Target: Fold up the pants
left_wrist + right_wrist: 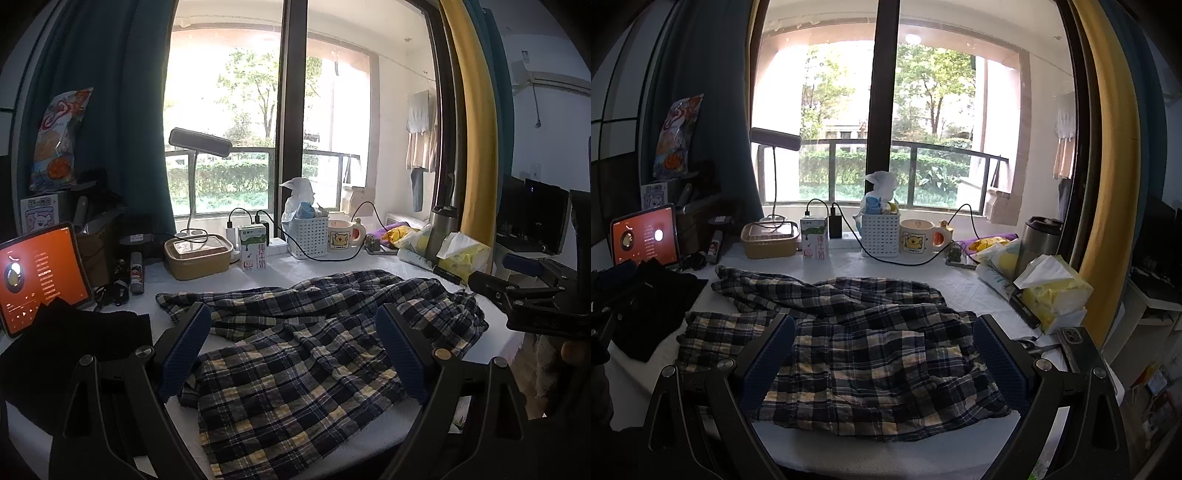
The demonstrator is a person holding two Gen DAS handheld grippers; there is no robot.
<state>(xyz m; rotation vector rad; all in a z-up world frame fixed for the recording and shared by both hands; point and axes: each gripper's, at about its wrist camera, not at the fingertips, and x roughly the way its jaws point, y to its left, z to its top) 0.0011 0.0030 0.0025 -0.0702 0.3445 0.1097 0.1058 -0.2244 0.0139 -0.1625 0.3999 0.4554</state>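
Note:
Dark blue, white and yellow plaid pants (295, 354) lie crumpled and spread across a white table (288, 269). My left gripper (293, 325) hovers just above their near part, open, with only the cloth below between its blue pads. In the left wrist view the right gripper (517, 291) shows at the right edge, over the pants' right end. In the right wrist view the pants (857, 343) fill the middle and my right gripper (884, 332) stands open above them, holding nothing. The left gripper (613, 291) shows dimly at that view's left edge.
A black cloth (74, 347) and a lit tablet (37, 277) lie to the left. Along the window stand a lamp (199, 144), lunch box (197, 256), milk carton (253, 247), white basket (308, 230), mug (345, 236) and cables. A tissue pack (1052, 291), steel cup (1039, 236) and phone (1075, 343) sit at the right.

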